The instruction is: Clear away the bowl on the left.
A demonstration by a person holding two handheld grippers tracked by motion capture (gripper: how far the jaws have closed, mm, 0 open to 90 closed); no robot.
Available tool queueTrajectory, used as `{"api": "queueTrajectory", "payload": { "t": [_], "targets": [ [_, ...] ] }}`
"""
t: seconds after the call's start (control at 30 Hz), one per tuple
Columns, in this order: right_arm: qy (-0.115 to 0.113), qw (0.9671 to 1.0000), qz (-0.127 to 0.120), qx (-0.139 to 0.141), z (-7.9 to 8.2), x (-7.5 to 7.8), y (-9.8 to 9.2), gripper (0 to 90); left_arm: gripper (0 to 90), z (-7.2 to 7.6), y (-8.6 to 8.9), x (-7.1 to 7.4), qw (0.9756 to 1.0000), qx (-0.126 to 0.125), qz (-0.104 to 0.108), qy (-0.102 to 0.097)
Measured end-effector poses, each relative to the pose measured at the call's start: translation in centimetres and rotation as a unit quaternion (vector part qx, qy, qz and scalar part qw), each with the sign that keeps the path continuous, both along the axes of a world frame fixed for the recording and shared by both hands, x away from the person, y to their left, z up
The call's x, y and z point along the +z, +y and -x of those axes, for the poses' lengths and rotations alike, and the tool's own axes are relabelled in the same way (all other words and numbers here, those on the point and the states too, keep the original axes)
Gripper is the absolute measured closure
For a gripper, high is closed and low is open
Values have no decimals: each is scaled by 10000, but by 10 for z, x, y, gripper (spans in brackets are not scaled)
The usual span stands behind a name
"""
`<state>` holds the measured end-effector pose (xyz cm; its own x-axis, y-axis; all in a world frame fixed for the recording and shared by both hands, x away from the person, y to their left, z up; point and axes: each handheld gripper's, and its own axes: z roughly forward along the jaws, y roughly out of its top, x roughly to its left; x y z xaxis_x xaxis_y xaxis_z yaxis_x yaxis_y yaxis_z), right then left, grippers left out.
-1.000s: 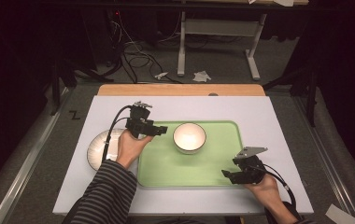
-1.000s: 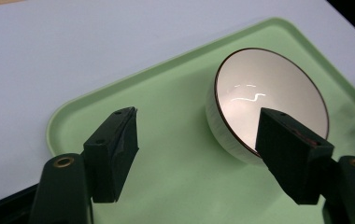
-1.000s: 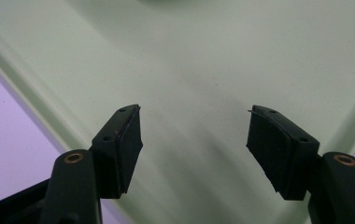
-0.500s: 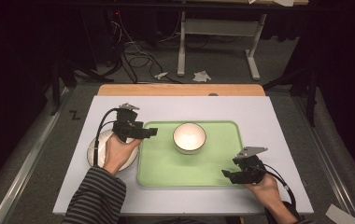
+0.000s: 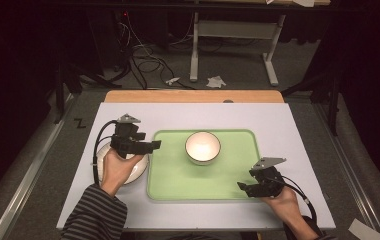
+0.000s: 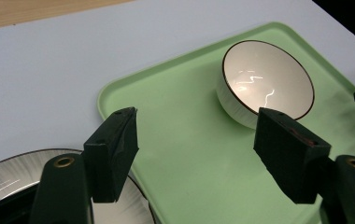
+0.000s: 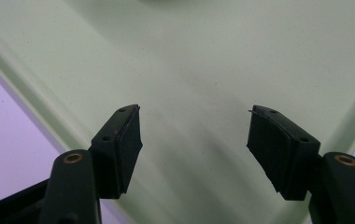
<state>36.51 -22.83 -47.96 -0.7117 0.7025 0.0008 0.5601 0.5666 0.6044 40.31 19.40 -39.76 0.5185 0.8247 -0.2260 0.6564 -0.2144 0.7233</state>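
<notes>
In the high view, the light green rectangular plastic tray lies with its long axis running side to side across the white table, and the small white ceramic bowl with a dark rim stands upright on the tray's far half, mouth up; that part looks done. The round white flat plate rests on the table just off the tray's left edge, so by my judgement it is what remains to be lifted onto the tray. The left gripper hovers over that plate, pointing toward the tray, and the right gripper sits over the tray's near right corner. In the left gripper view, the jaws of the left gripper are spread wide with nothing between them, the plate below them and the bowl ahead on the tray. In the right gripper view, the right gripper is likewise spread and empty above the tray
</notes>
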Motion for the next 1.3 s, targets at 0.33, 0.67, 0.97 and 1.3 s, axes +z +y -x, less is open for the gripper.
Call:
{"api": "queueTrajectory", "payload": {
  "t": [0.33,0.67,0.97,1.3],
  "targets": [
    [23,10000,14,9,0,0,0,363,318,13,17,-2,9996,14,277,69],
    [36,10000,49,8,-1,-1,1,364,316,28,28,-1,9991,77,421,-35],
    [-8,10000,-50,-17,-1,0,0,364,318,39,31,-2,9991,58,420,-50],
    [26,9999,-110,-30,0,1,0,364,319,49,25,-11,9988,-61,475,40]
  ]
}}
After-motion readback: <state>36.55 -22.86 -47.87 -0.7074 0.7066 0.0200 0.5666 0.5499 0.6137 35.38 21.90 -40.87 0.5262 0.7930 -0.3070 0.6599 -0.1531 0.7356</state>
